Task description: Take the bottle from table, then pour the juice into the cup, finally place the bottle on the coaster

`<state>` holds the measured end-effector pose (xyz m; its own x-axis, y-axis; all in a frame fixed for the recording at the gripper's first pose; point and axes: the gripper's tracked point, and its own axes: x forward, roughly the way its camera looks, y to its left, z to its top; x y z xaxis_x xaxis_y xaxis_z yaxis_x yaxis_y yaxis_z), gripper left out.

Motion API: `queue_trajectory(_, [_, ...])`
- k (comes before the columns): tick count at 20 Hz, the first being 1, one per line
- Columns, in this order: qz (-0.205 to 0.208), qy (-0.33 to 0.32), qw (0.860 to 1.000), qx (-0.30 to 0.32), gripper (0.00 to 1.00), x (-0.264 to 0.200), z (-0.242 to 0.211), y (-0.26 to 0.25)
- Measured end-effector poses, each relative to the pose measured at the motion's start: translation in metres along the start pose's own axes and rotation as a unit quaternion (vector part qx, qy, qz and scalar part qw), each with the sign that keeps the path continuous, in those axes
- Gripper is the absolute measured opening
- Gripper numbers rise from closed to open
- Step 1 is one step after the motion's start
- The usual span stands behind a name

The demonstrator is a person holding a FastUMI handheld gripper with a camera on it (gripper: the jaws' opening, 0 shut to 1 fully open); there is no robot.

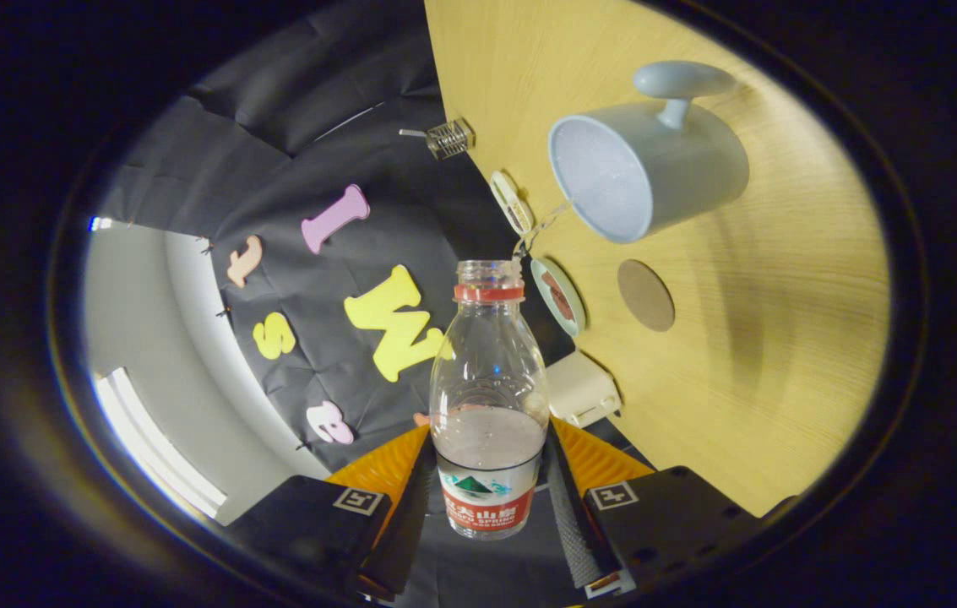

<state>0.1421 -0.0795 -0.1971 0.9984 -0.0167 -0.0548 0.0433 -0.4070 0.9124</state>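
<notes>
The first step looks done: the gripper (488, 498) has its two fingers pressed against either side of the clear plastic bottle (488, 397), which sits between them, lifted clear of the wooden table (782, 338). The view is rolled, so the tabletop stands almost on edge beside the bottle, which suggests the bottle is tipped hard over for pouring. Its long axis runs straight out along the fingers, its uncapped mouth pointing away from them toward the pale grey-blue mug (647, 165) beyond. A thin stream seems to reach from the mouth toward the mug's rim, though it is faint. Liquid remains in the bottle's lower part. Left to do, by my judgement: finishing the pour and setting the bottle on the round brown coaster (645, 295) near the mug.
</notes>
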Motion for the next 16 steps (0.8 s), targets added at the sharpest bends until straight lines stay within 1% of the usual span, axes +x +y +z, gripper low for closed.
queue_trajectory(6, [0.002,-0.002,1.0,0.015,0.74,0.003,-0.003,0.006])
queue_trajectory(11, [0.006,-0.013,0.999,0.048,0.73,0.005,0.001,0.015])
queue_trajectory(16, [0.012,-0.013,0.997,0.069,0.73,0.006,-0.004,0.023])
